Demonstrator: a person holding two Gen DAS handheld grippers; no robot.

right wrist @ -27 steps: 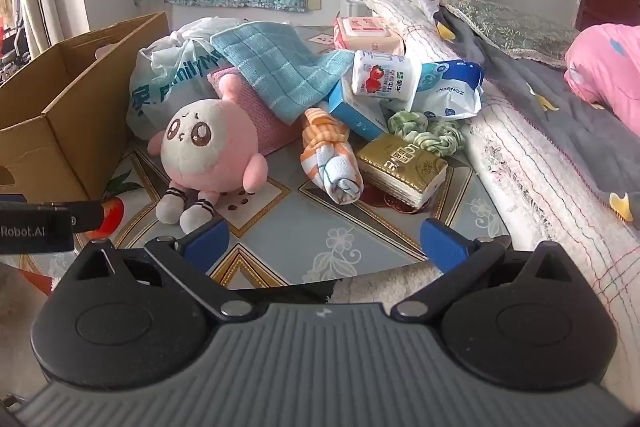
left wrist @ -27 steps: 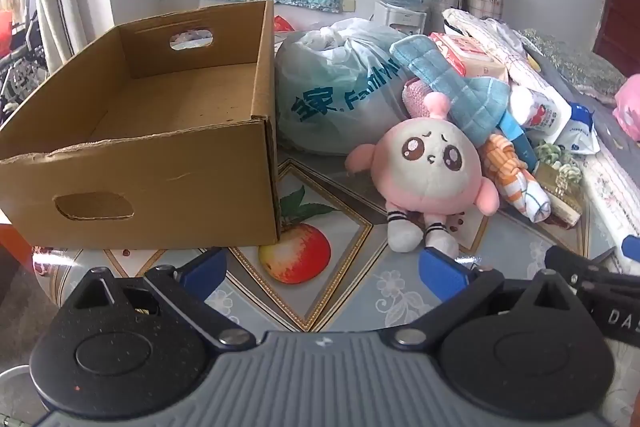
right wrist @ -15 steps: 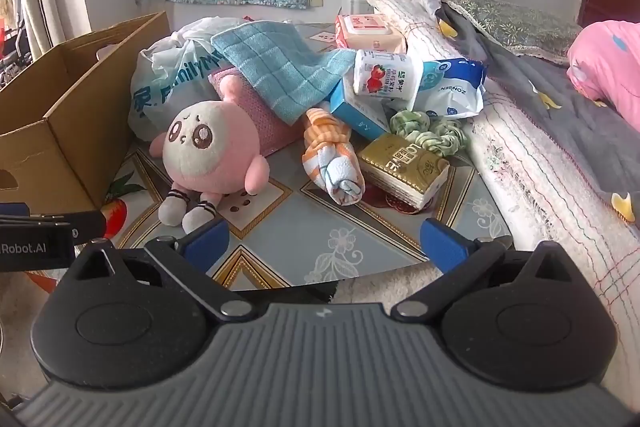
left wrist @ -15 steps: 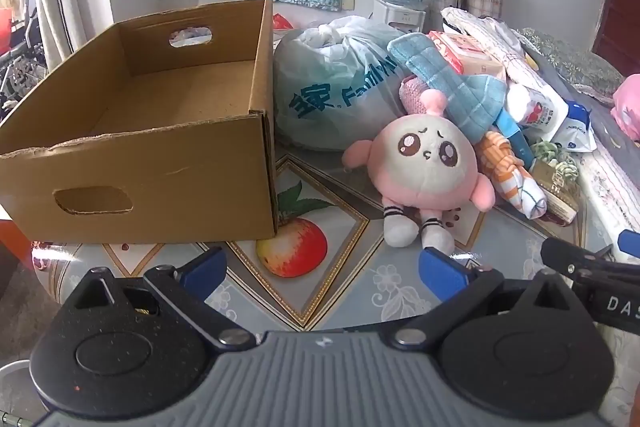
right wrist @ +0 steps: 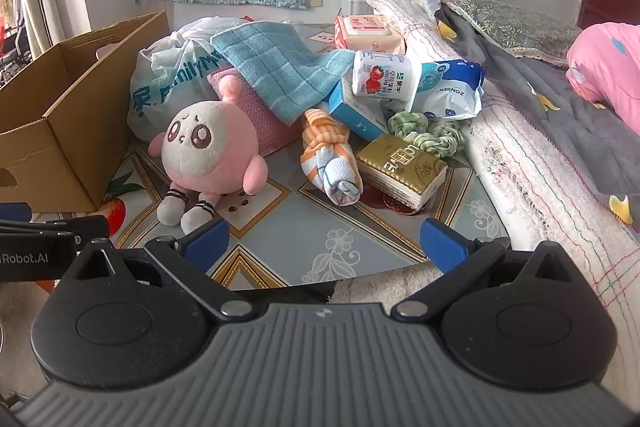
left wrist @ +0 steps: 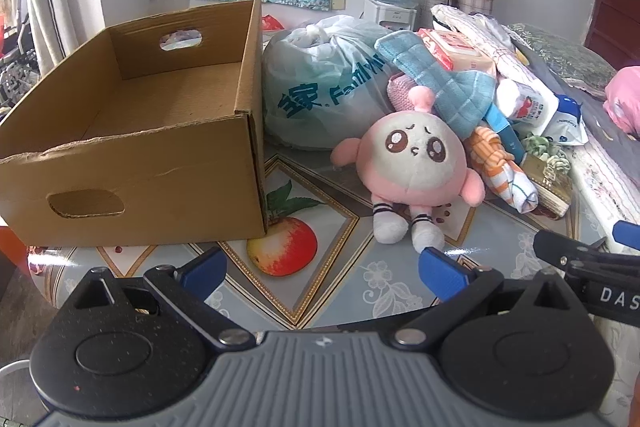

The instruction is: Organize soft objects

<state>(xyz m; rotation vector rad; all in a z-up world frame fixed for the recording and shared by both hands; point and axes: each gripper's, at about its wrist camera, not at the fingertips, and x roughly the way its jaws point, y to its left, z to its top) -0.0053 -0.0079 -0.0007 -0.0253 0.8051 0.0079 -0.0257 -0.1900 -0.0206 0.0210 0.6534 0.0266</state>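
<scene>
Cardboard box: far left on the table, open top, nothing seen inside; oval hand-holes in near and far walls.
Plastic bag: pale, knotted, blue lettering; just right of the box, behind the plush.
Pink plush: round doll, white face, striped socks; sits upright on the table near the middle, right of the box and apart from it, its back against the pile.
Pink knit cloth: behind the plush, partly under the blue towel.
Blue checked towel: draped over the top of the pile, above the plush.
Orange striped cloth: rolled, lying on the table just right of the plush.
Gold packet: right of the rolled cloth, touching it.
Green braided cloth: behind the gold packet, at the edge of the bed.
Cartons and wipes packs: stacked at the back of the pile, hard goods mixed with soft.
Left gripper: low over the near table edge, jaws spread wide, nothing between them; plush feet just beyond its right tip.
Right gripper: jaws spread wide, nothing held; over the near table edge, facing the rolled cloth.
</scene>
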